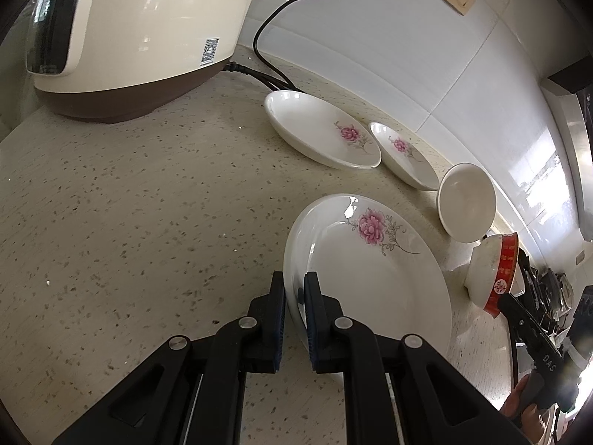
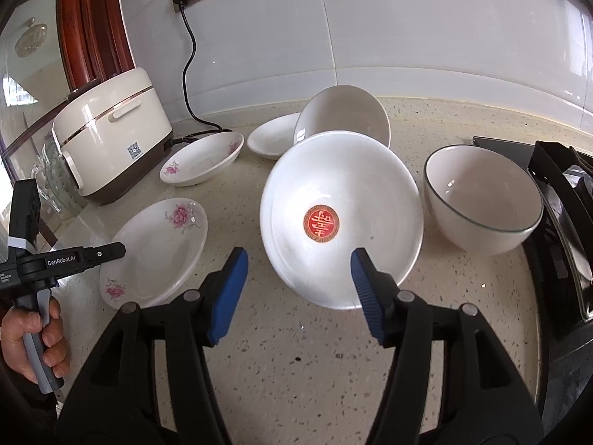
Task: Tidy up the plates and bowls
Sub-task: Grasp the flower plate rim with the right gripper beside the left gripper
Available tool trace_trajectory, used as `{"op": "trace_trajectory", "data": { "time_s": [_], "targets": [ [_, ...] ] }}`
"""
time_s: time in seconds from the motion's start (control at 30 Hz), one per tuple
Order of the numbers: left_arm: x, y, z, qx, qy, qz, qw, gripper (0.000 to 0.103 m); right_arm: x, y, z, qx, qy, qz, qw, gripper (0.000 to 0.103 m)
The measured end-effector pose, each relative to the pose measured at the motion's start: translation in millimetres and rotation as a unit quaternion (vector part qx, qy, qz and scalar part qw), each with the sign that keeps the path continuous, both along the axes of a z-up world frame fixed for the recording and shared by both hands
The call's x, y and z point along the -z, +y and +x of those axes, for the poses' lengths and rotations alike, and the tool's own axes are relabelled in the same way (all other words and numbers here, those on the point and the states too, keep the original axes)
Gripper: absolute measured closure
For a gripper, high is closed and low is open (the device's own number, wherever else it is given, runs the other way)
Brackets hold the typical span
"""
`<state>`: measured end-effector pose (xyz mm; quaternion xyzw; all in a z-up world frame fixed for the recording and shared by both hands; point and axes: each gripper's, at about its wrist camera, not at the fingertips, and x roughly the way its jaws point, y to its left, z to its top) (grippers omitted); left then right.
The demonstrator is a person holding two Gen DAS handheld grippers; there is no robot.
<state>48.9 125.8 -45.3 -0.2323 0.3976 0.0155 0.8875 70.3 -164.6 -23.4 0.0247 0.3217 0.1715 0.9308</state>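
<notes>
Left gripper (image 1: pixel 294 293) clenched on near rim of white pink-flower ceramic plate (image 1: pixel 370 267), countertop (image 1: pixel 148 204) centre, likely for stacking. Right gripper (image 2: pixel 298 259) released, straddling near rim of red-emblem white bowl (image 2: pixel 341 218).

Rice cooker (image 1: pixel 122 37) top cropped, stove (image 2: pixel 567 244) cut by edge

Both feeds bright, daylight. I see strong glare on the wall tiles (image 1: pixel 537 170) at right of the left view. Soft shadows under the plates (image 2: pixel 163 248). Heavy fisheye bend, dark corner vignetting. Centres sharp; slight blur at the edges.
</notes>
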Motion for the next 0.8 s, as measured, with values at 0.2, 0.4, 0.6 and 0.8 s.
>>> {"op": "trace_trajectory", "data": {
  "time_s": [0.2,0.4,0.6,0.8],
  "targets": [
    [0,3,-6,-0.002,-0.001,0.002,1.0000,0.092,0,-3,-10,0.002,-0.002,0.004,1.000,0.041],
    [0,8,-13,-0.004,-0.002,0.004,1.0000,0.092,0,-3,-29,0.001,-0.003,0.011,1.000,0.041],
    [0,13,-19,-0.005,-0.004,0.006,1.0000,0.092,0,14,-55,-0.019,0.004,0.027,0.999,0.041],
    [-1,19,-27,-0.007,-0.006,0.012,0.9999,0.092,3,58,-56,-0.071,0.040,0.052,0.995,0.042]
  ]
}}
